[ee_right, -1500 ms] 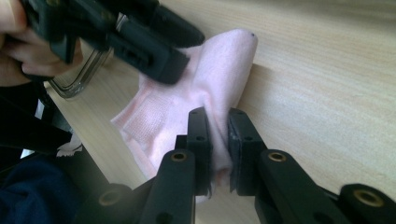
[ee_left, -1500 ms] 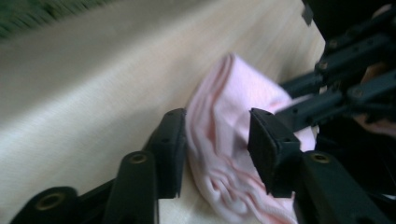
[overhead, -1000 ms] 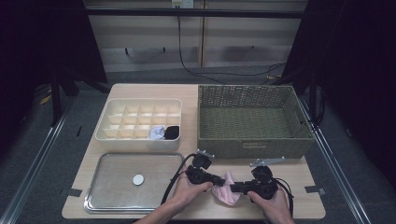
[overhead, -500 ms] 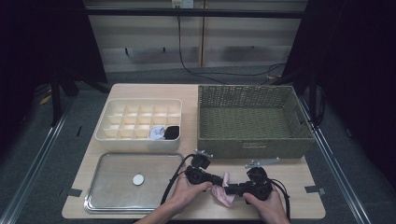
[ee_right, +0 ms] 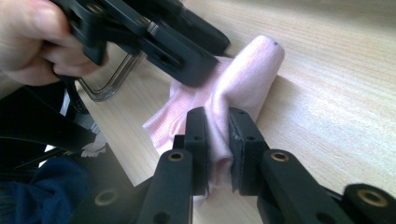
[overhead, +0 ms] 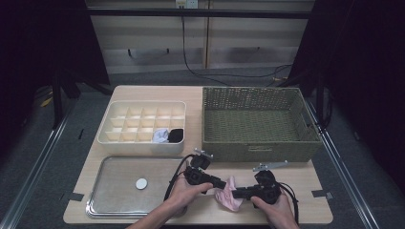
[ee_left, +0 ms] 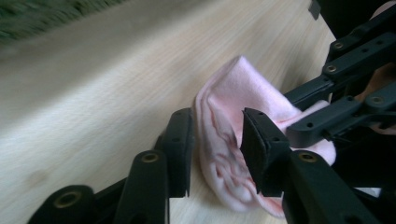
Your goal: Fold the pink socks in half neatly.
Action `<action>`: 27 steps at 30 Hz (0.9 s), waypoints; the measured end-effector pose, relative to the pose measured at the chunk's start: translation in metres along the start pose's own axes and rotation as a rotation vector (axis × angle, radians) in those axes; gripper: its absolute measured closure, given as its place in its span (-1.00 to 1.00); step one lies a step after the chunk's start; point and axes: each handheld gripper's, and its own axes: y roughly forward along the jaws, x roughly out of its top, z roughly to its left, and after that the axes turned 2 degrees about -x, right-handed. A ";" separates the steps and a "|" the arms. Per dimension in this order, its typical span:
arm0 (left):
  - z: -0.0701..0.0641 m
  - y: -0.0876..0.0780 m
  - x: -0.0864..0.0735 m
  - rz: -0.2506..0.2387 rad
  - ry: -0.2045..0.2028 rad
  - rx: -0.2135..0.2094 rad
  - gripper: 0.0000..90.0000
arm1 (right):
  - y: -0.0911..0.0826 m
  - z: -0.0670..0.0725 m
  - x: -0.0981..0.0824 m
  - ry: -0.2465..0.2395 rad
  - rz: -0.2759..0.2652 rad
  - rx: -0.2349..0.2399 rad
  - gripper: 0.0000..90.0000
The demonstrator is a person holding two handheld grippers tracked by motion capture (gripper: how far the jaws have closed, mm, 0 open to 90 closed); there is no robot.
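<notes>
While the right tongs point(overhead: 239, 193) stay clamped on a pink sock point(overhead: 228, 199) lying on the counter point(overhead: 305, 179) at its near edge, the left tongs point(overhead: 217, 183) have just been opening, their jaws apart with the sock between them. Left of them, a clear tray point(overhead: 102, 205) holds one small white disc point(overhead: 141, 183). Farther back, a divided white box point(overhead: 143, 107) carries a pale bundle point(overhead: 161, 136) and a black one point(overhead: 176, 135) in neighbouring near compartments. Beside it sits a green wicker basket point(overhead: 258, 145).

A wooden table point(overhead: 305, 176) carries a divided organiser point(overhead: 143, 123) at ten o'clock, a wicker basket point(overhead: 258, 121) at two, a clear tray point(overhead: 119, 183) at eight, and a pink sock point(overhead: 227, 198) at six.
</notes>
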 end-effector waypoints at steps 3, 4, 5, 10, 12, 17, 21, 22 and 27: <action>-0.002 -0.009 -0.004 0.002 0.004 0.008 0.33 | 0.000 0.000 0.001 0.004 0.002 -0.003 0.77; -0.002 -0.010 -0.006 0.007 0.009 0.011 0.32 | 0.000 0.000 0.001 0.003 0.002 -0.003 0.77; -0.001 -0.011 -0.008 0.018 0.002 0.006 0.32 | 0.000 0.000 0.001 0.002 0.002 -0.002 0.77; 0.002 -0.004 -0.014 0.076 0.000 -0.024 0.43 | 0.000 0.001 0.001 -0.002 -0.001 -0.008 0.77; 0.002 -0.002 -0.014 0.077 0.017 -0.029 0.52 | -0.001 0.001 0.001 -0.003 -0.003 -0.009 0.77; 0.000 0.003 -0.013 0.066 0.008 -0.022 0.78 | -0.001 0.002 0.002 -0.002 -0.001 -0.010 0.78; 0.002 0.006 -0.012 0.059 -0.009 -0.033 0.80 | -0.003 0.005 0.005 -0.013 -0.007 -0.010 0.78; 0.001 0.008 -0.012 0.055 -0.017 -0.044 0.80 | -0.003 0.005 0.007 -0.019 -0.012 -0.008 0.78; -0.002 0.013 -0.014 0.030 -0.011 -0.025 0.81 | -0.002 0.007 0.009 -0.029 -0.018 -0.004 0.79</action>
